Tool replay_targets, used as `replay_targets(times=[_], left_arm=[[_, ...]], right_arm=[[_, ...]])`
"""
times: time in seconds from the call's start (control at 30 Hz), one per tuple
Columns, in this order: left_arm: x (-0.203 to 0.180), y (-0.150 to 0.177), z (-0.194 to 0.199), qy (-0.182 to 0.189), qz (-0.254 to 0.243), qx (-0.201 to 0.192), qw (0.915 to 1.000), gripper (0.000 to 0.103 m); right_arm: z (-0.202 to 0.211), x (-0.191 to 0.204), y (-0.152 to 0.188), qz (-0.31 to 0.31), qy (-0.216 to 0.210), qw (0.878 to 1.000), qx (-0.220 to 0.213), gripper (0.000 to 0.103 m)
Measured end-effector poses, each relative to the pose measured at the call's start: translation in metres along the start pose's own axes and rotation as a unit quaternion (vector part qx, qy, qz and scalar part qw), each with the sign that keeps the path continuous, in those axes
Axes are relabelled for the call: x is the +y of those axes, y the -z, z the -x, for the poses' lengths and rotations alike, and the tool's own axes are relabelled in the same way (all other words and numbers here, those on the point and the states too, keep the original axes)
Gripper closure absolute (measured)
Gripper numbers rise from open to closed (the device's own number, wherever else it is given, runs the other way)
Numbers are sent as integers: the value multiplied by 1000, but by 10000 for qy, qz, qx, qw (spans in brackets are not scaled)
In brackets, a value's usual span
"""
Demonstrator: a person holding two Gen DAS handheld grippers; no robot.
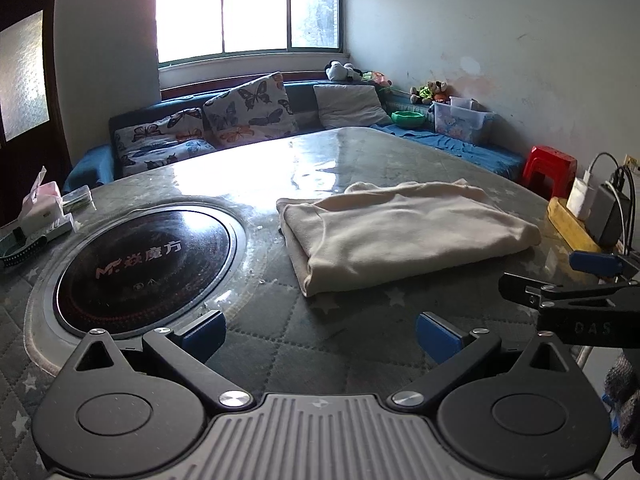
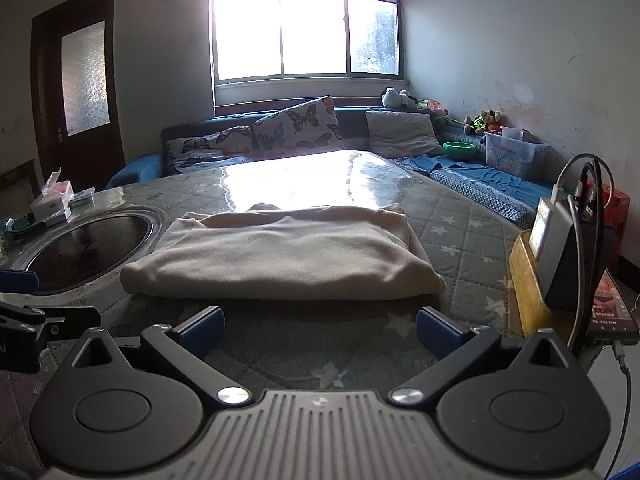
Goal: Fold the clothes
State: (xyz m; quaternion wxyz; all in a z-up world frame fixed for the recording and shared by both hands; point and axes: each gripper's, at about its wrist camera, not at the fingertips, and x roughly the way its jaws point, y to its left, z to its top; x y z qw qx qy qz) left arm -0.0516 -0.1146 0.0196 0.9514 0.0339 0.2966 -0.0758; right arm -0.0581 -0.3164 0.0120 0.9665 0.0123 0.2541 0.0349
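Note:
A cream garment (image 1: 404, 232) lies folded into a flat rectangle on the quilted star-pattern table cover (image 1: 280, 344). In the right wrist view the garment (image 2: 280, 256) lies straight ahead, just beyond the fingers. My left gripper (image 1: 320, 338) is open and empty, low over the table, with the garment ahead and to its right. My right gripper (image 2: 320, 334) is open and empty, close to the garment's near edge. The right gripper also shows at the right edge of the left wrist view (image 1: 568, 280), and the left gripper at the left edge of the right wrist view (image 2: 24, 300).
A round black induction cooktop (image 1: 144, 268) is set into the table at the left. Boxes and a watch (image 1: 36, 224) sit at the far left edge. A yellow wooden block with chargers and cables (image 2: 560, 264) and a phone (image 2: 612, 312) stand at the right edge. A sofa with cushions (image 1: 240, 116) lies behind.

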Motion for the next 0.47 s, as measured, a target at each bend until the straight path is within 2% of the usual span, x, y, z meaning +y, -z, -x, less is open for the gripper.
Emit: replay_targets(times=[0.47], left_arm=[[-8, 3, 7, 109, -85, -66, 9999, 0]], right_arm=[[5, 1, 5, -4, 12, 10000, -36, 0]])
